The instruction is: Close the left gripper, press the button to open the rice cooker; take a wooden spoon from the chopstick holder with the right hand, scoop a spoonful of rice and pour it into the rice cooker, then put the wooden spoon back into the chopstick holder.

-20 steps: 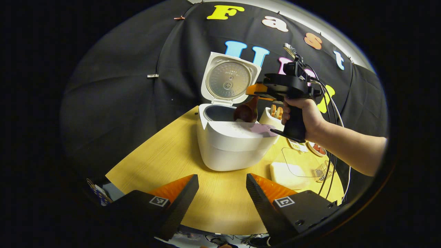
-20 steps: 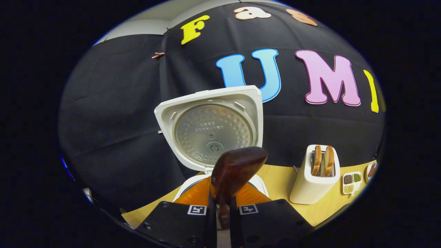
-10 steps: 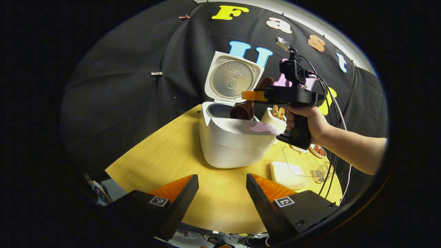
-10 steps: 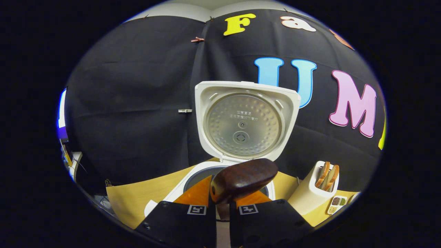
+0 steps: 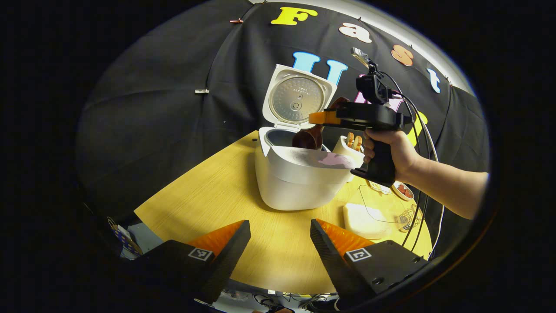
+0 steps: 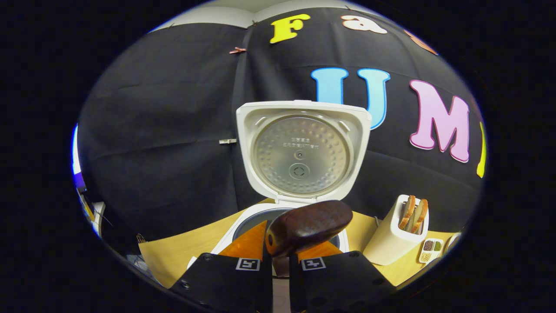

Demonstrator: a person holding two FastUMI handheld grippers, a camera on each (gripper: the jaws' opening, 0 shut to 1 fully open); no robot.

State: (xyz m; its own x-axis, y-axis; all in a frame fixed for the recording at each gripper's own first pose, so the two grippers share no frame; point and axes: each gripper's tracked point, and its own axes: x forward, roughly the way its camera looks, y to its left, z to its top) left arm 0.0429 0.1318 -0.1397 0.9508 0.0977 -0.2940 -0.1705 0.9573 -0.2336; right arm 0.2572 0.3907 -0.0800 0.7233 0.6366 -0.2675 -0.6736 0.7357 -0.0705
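Jaws of the right gripper (image 6: 278, 256) clamp the wooden spoon (image 6: 306, 226), hiding the rice cooker's (image 6: 299, 150) pot; left gripper (image 5: 278, 243) gapes.

The rice cooker (image 5: 295, 174) sits on the tabletop (image 5: 217, 195), its lid (image 5: 297, 98) standing up at the back. The wooden spoon (image 5: 308, 137) hangs over the open pot. A toaster (image 5: 347, 148) stands just behind the cooker (to its right in the right gripper view). A small tray (image 6: 430, 250) lies beside the toaster.
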